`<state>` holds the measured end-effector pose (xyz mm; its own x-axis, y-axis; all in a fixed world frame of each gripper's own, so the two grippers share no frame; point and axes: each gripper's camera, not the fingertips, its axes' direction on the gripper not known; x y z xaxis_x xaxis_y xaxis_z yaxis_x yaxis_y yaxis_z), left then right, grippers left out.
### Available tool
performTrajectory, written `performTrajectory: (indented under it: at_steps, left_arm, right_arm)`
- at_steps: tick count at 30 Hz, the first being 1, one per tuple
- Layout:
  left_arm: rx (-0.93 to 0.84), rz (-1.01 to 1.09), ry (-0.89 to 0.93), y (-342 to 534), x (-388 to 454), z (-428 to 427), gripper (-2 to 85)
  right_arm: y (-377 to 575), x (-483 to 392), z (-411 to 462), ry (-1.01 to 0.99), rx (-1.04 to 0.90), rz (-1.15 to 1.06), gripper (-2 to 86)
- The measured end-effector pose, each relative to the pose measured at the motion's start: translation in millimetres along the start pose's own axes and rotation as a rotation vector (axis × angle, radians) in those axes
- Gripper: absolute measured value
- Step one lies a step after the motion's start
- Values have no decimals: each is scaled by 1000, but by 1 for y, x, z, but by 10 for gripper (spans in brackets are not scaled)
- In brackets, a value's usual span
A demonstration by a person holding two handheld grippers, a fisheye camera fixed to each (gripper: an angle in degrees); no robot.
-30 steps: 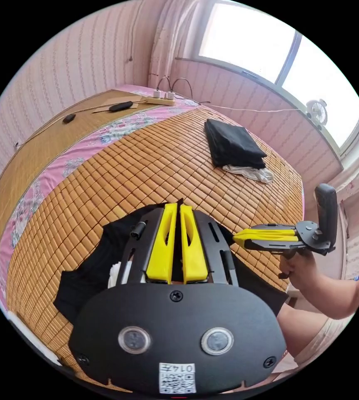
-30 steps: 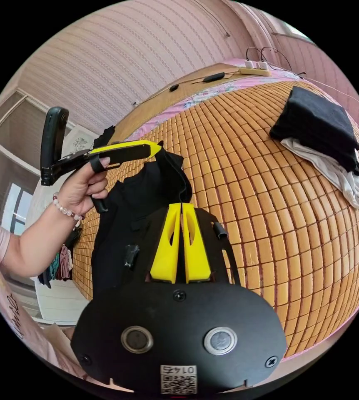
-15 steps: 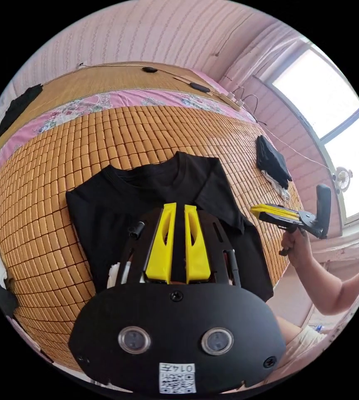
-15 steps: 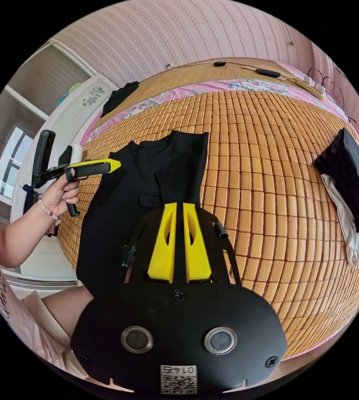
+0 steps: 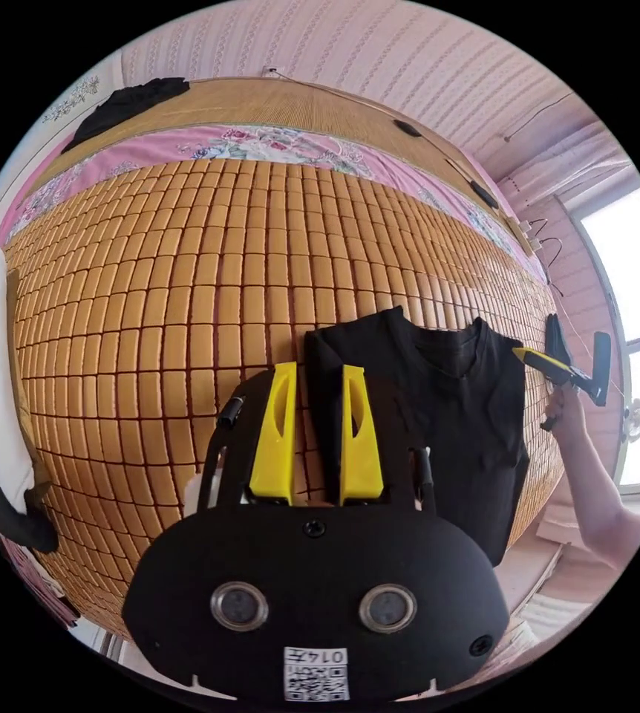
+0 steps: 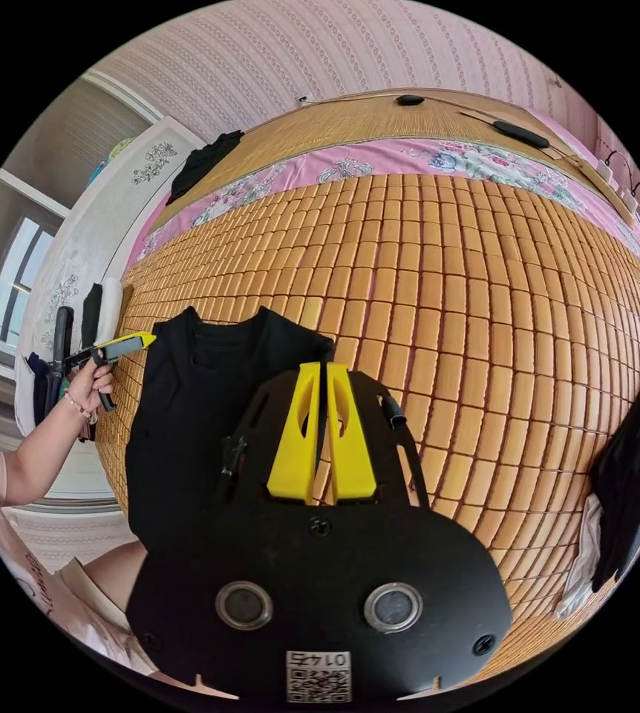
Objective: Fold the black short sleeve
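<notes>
Black short-sleeve shirt [image 5: 446,401] lying flat on the bamboo mat [image 5: 186,297] of the bed, collar toward the far side, near the mat's edge closest to me. Both side portions appear turned in over the body, so that the shirt reads as a long narrow panel — in my judgement the sleeve folds are done and the lengthwise fold, hem up toward collar, is what remains.

My left tongs [image 5: 316,434] stand with a clear gap between the yellow jaws, holding nothing; one jaw lies over the shirt's edge, the other over bare mat. In the right gripper view they [image 6: 138,342] hover just beside the shirt's shoulder, my hand [image 6: 90,382] around the handle.

My right tongs [image 6: 322,431] have their jaws nearly together, only a thin slit between them, tips over the shirt's corner; whether cloth is pinched there I cannot tell.

Further off: a stack of folded clothes [image 6: 635,460] at the mat's edge — dark piece over a white one
</notes>
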<state>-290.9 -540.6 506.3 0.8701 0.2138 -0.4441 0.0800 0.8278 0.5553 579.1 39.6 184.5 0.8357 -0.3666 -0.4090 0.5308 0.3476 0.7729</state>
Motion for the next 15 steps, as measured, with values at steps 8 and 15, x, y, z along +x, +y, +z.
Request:
performTrajectory:
  at_steps: [8,15]
  left_arm:
    - [114,111,68,-41,1,-76,-8]
    - [214,250,197,16,22,-184,-9]
  right_arm:
    - [-28,9,-51,-11,141,45,6]
    - [47,-40,-129,-121,229,-90,5]
